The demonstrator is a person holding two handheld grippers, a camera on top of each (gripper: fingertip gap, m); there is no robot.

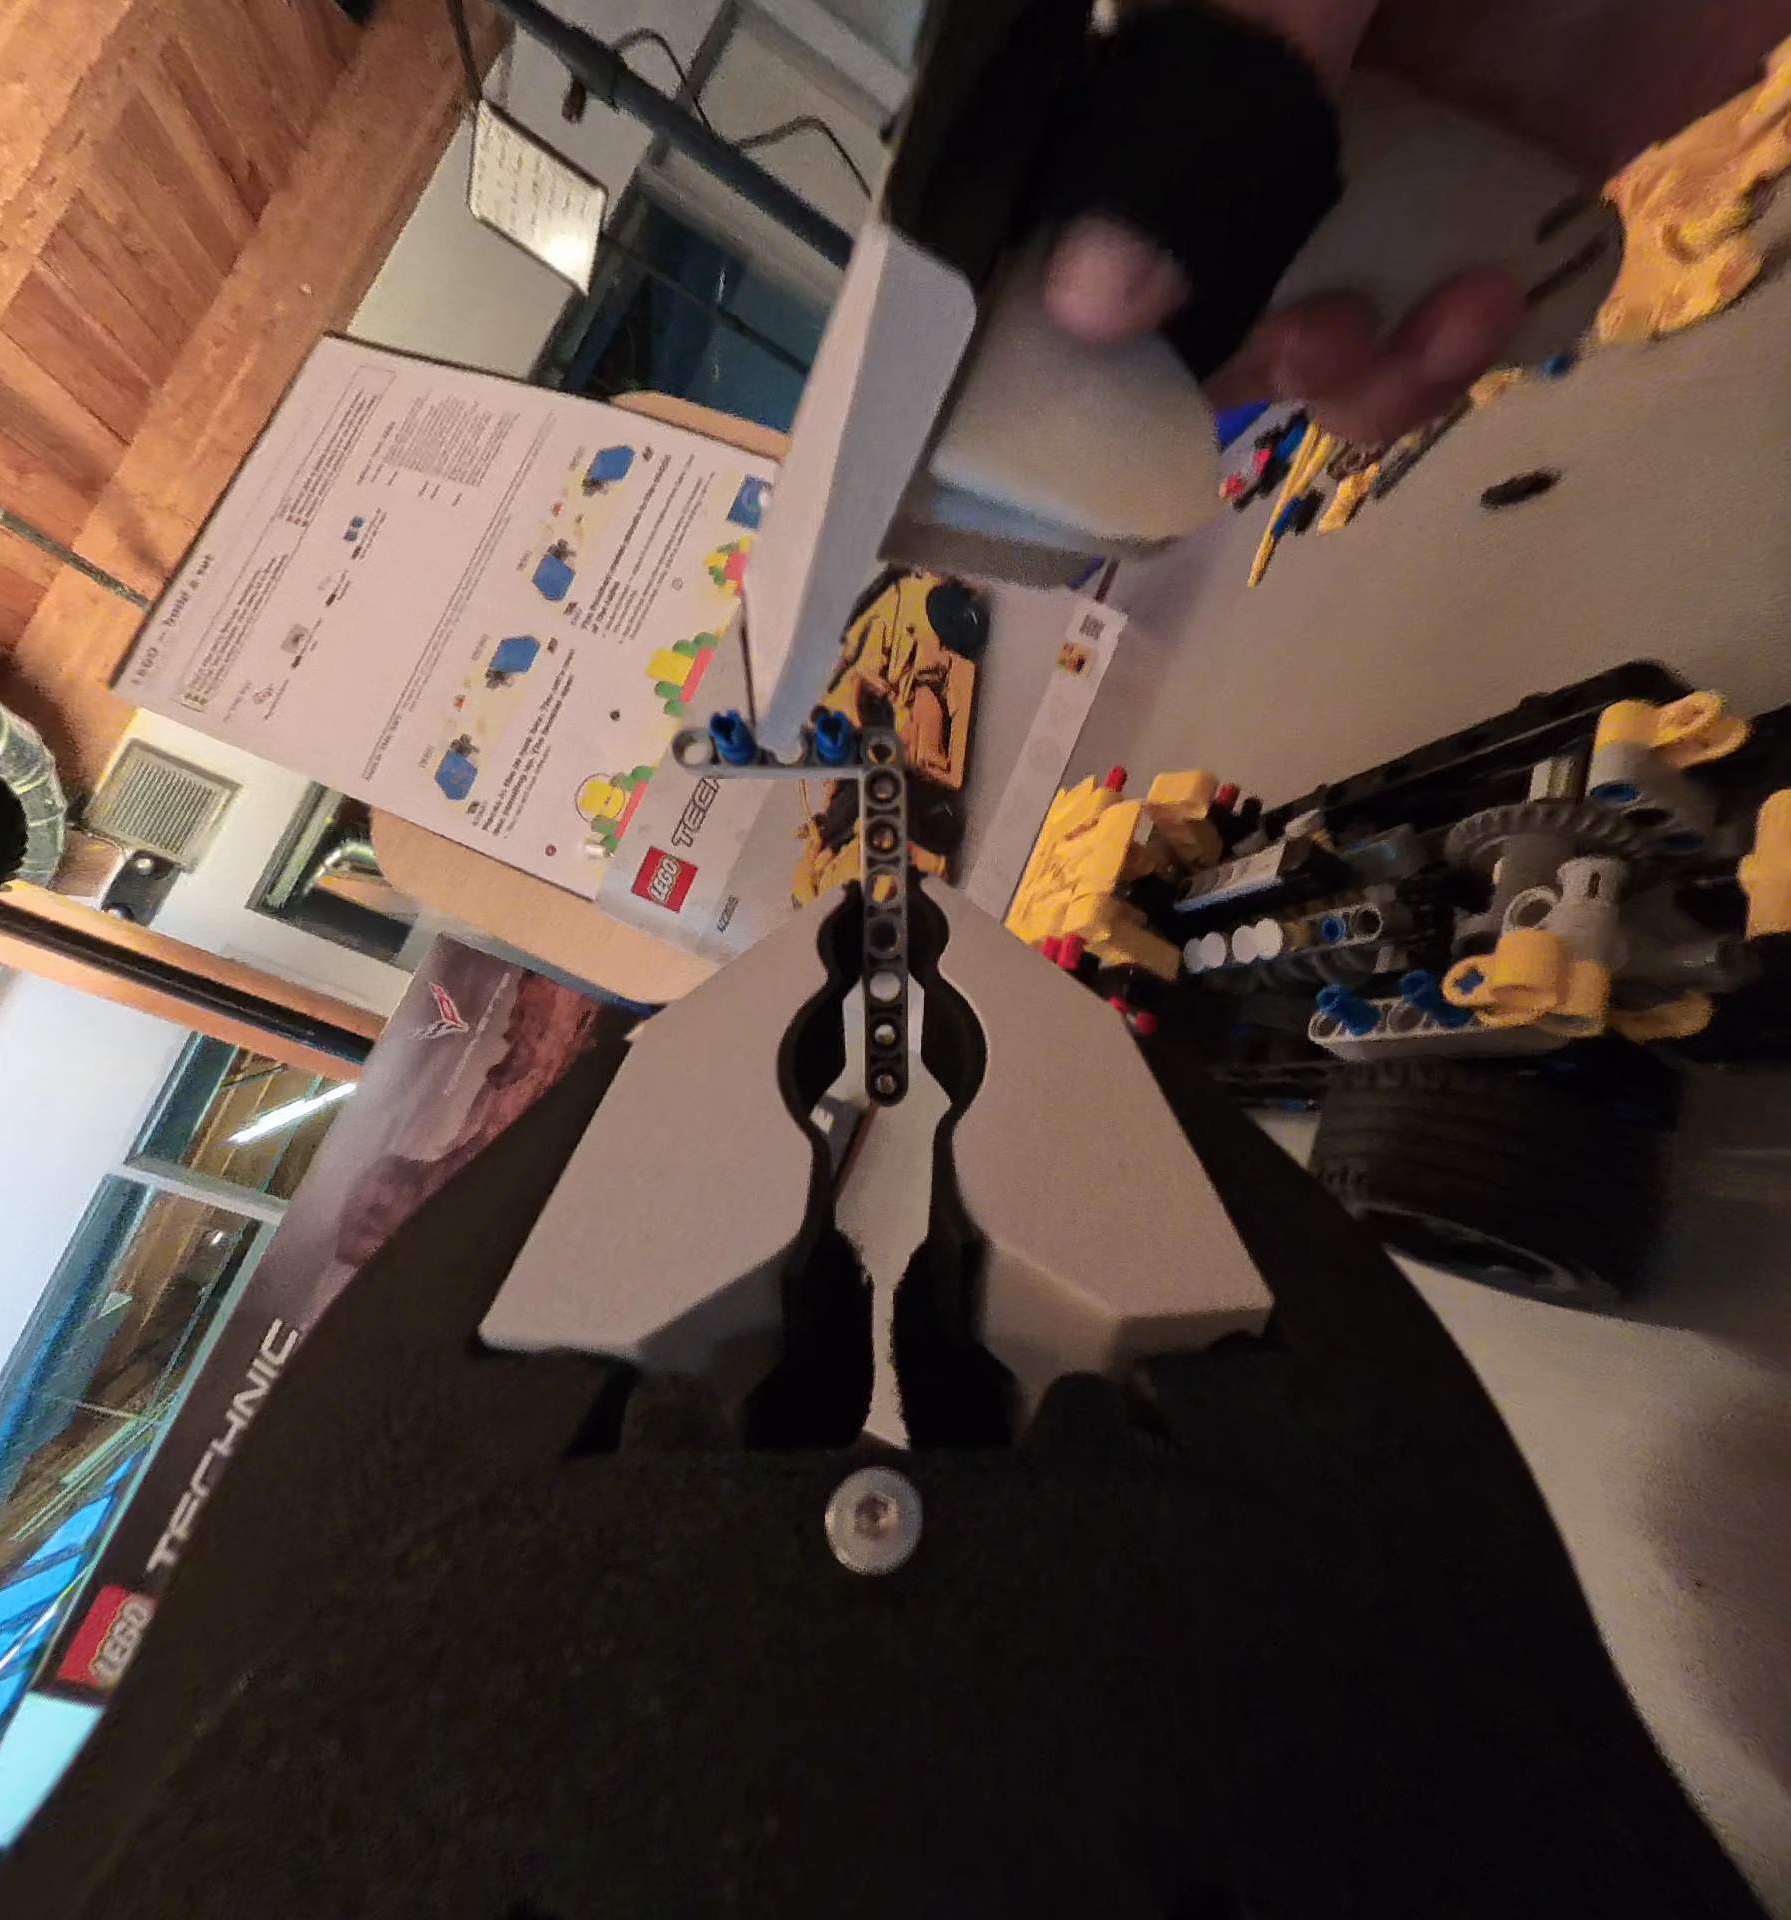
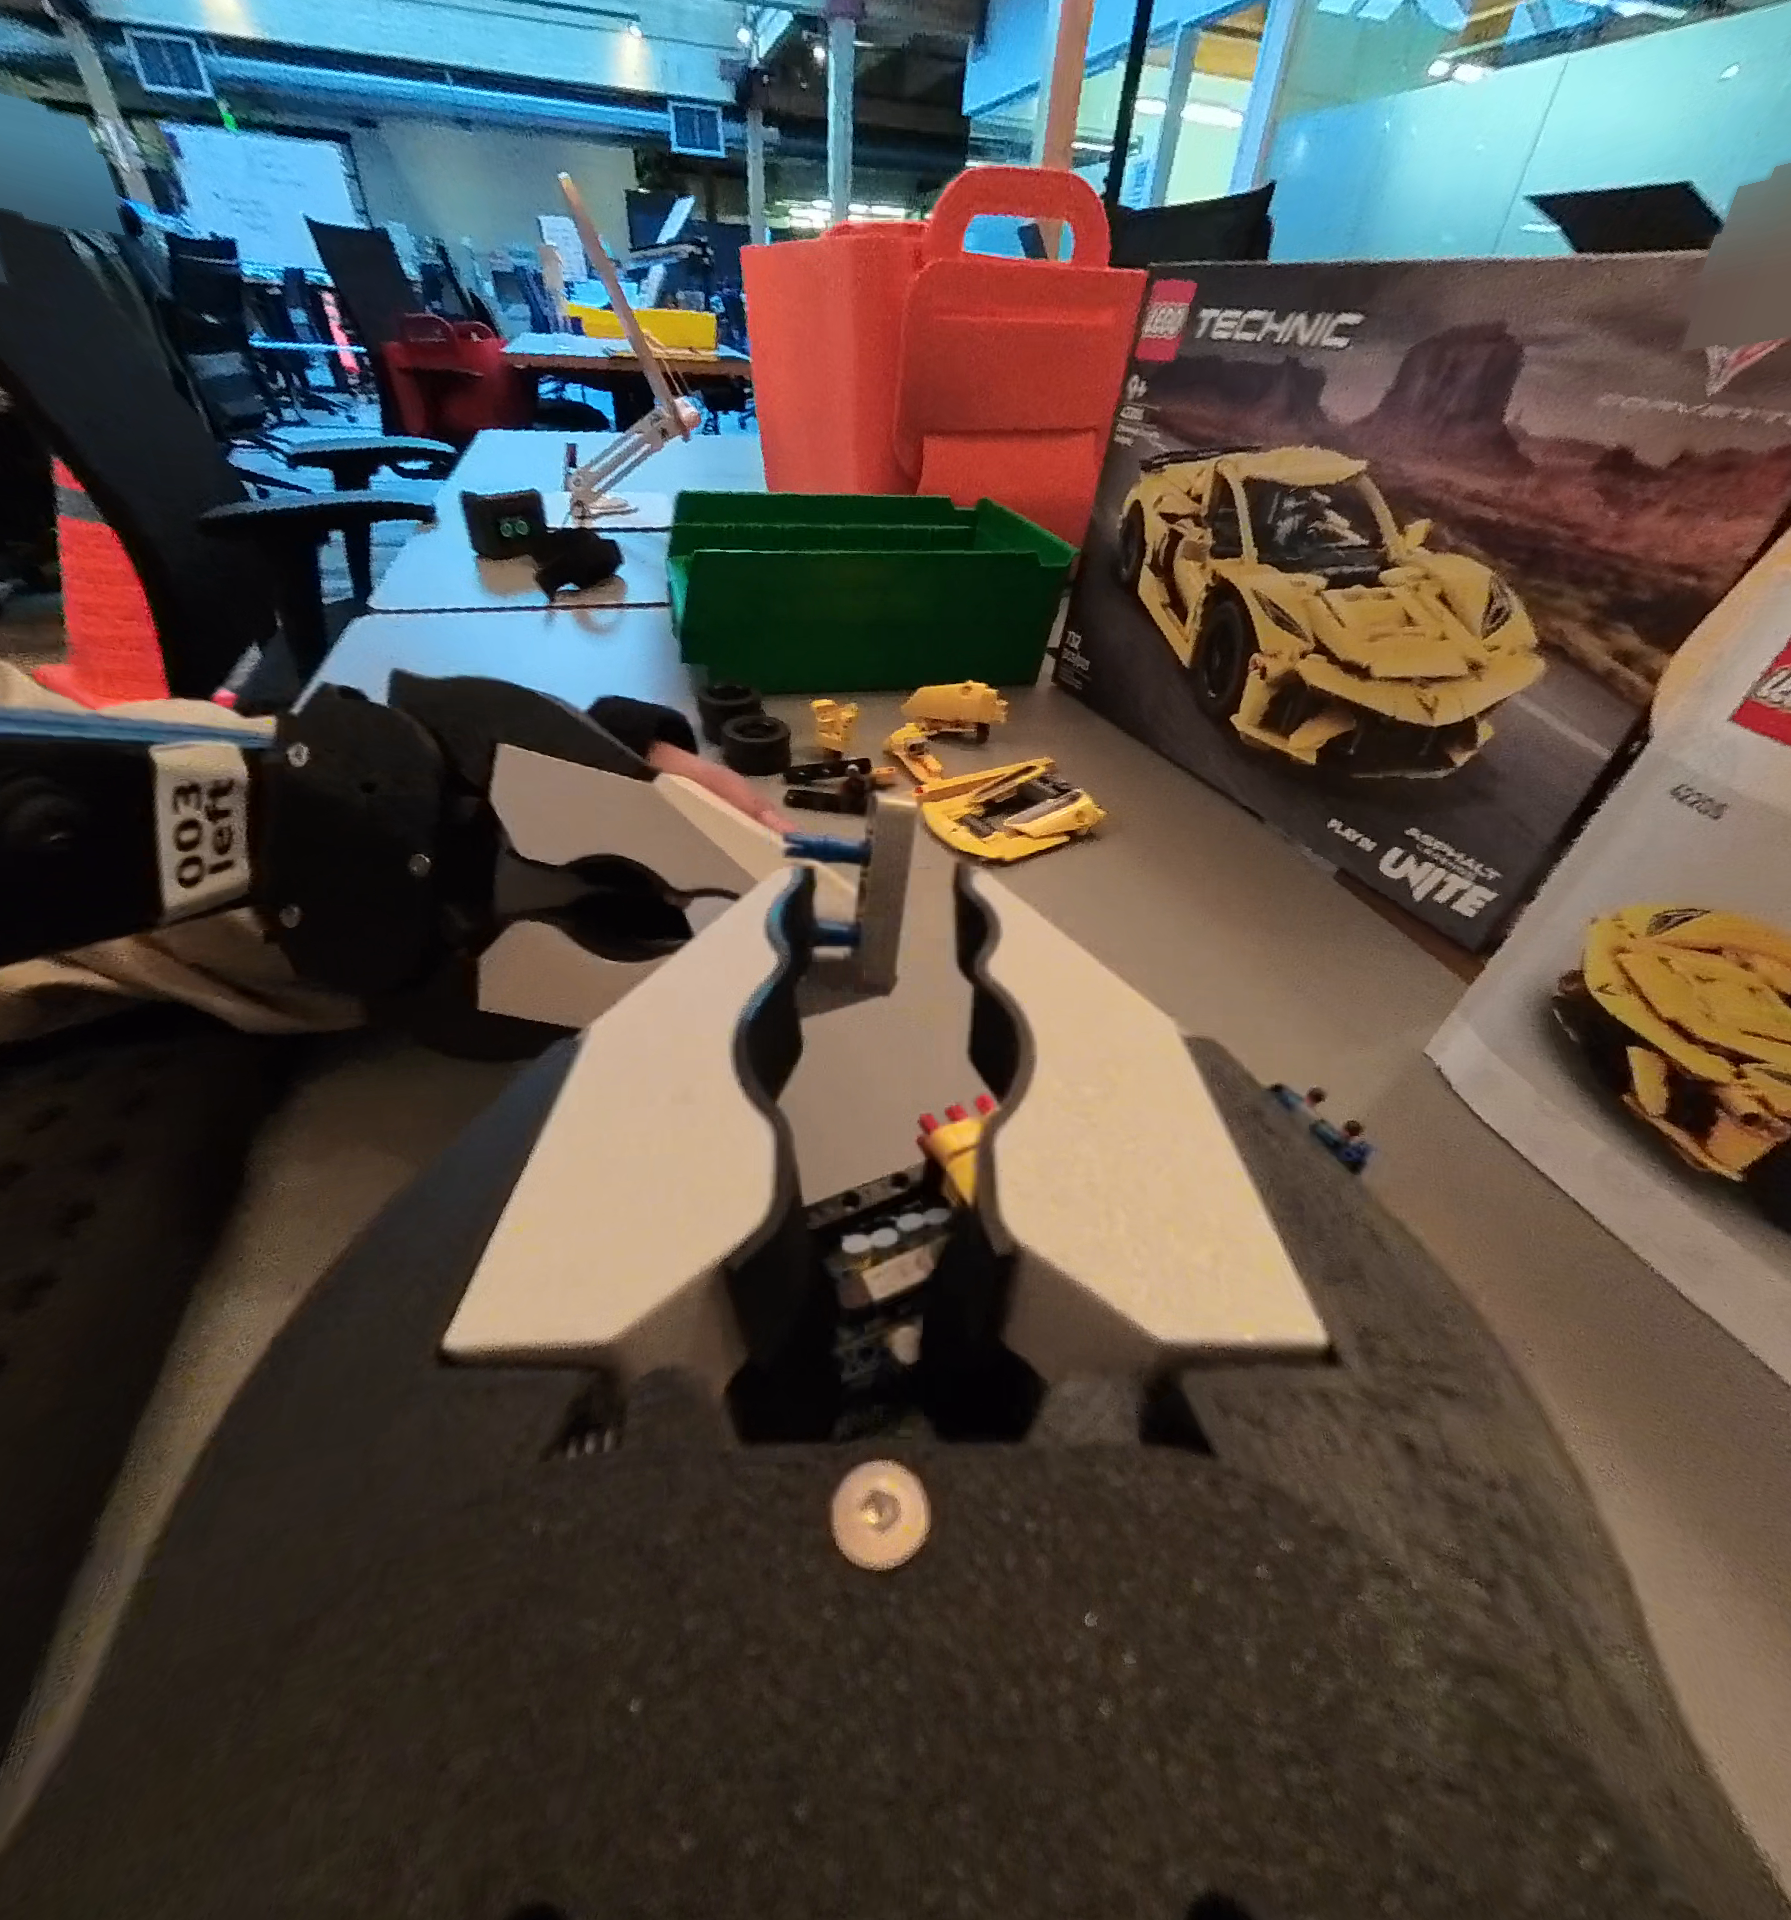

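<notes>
My left gripper [image 1: 886, 894] is shut on a black holed beam [image 1: 883, 966]. The beam's far end joins a grey beam [image 1: 766, 750] that carries two blue pins [image 1: 727, 727]. In the right wrist view the left gripper [image 2: 735, 852] comes in from the left, and the grey beam [image 2: 886, 894] stands upright between the tips of my right gripper [image 2: 880, 883]. The right gripper is open around it. One of its grey fingers [image 1: 849, 468] reaches down to the pins in the left wrist view. A part-built yellow and black model car [image 1: 1493, 914] lies on the table just beneath.
Loose yellow body parts [image 2: 1005, 810] and black tyres [image 2: 745, 727] lie ahead. Behind them stand a green bin [image 2: 870, 603] and an orange bag [image 2: 932, 343]. The set's box [image 2: 1390, 571] and a booklet [image 2: 1701, 935] stand on the right. A blurred hand [image 1: 1390, 353] shows behind. Only a small space, under 4 cm, lies between the two pairs of fingers.
</notes>
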